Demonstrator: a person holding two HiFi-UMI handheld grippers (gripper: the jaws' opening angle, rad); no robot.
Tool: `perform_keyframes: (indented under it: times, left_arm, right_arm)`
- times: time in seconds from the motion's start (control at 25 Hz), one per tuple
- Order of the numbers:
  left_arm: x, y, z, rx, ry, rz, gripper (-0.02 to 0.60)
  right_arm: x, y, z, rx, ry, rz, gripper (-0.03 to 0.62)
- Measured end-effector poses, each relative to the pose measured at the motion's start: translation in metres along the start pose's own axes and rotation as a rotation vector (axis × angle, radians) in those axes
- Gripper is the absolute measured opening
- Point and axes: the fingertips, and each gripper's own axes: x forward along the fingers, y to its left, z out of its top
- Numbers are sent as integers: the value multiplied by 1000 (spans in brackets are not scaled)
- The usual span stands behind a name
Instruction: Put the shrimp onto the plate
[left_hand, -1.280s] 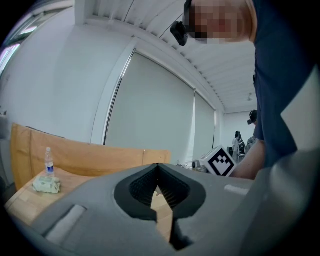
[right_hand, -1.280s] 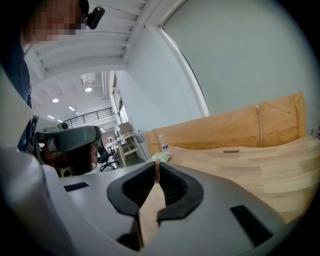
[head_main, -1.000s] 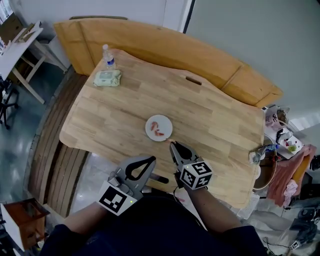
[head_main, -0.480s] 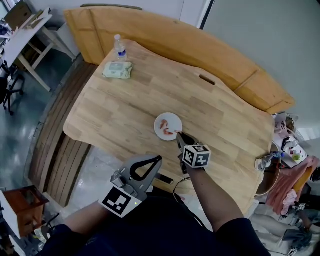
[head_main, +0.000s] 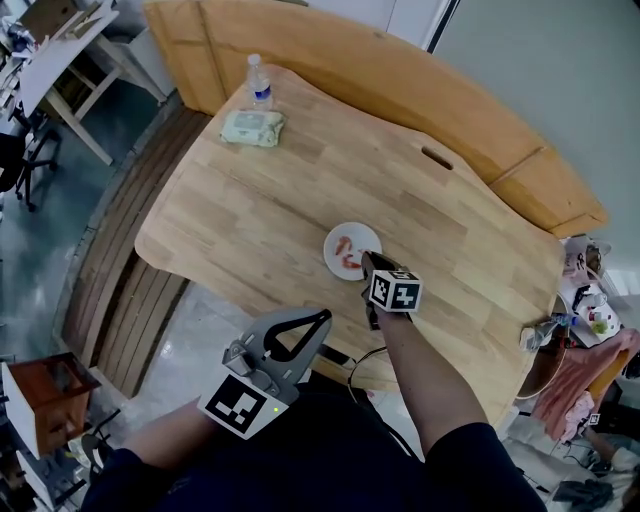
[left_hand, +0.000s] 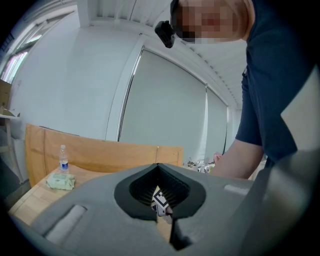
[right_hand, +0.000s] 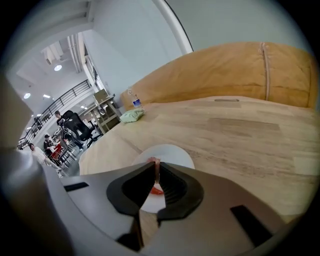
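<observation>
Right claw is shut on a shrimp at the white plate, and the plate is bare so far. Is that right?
No, the plate is not bare: the head view shows shrimp pieces already lying on it. The rest holds: the right gripper view shows the right claw shut on a shrimp at the plate.

Grey L tongs (head_main: 323, 316), R tongs (head_main: 365, 257); b&w marker cubes (head_main: 396, 291); navy short sleeves (head_main: 455, 455).
</observation>
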Motion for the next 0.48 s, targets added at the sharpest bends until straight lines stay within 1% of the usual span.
perform_keyframes:
  times: [0.08,0.2,0.32,0.48]
  left_arm:
    - [-1,2,0,17,7,0,5]
    - [-2,4,-1,12,12,9,5]
    - [-3,5,-3,38,19,7,5]
    - [-5,7,-6,23,22,15,5]
  right_arm:
    - [7,-3,-1,10,10,0,37]
    - [15,-5,-2,35,16,5,37]
    - [22,-5,-4,78,19,20,37]
    - [28,-7,-12,132,33,34,37]
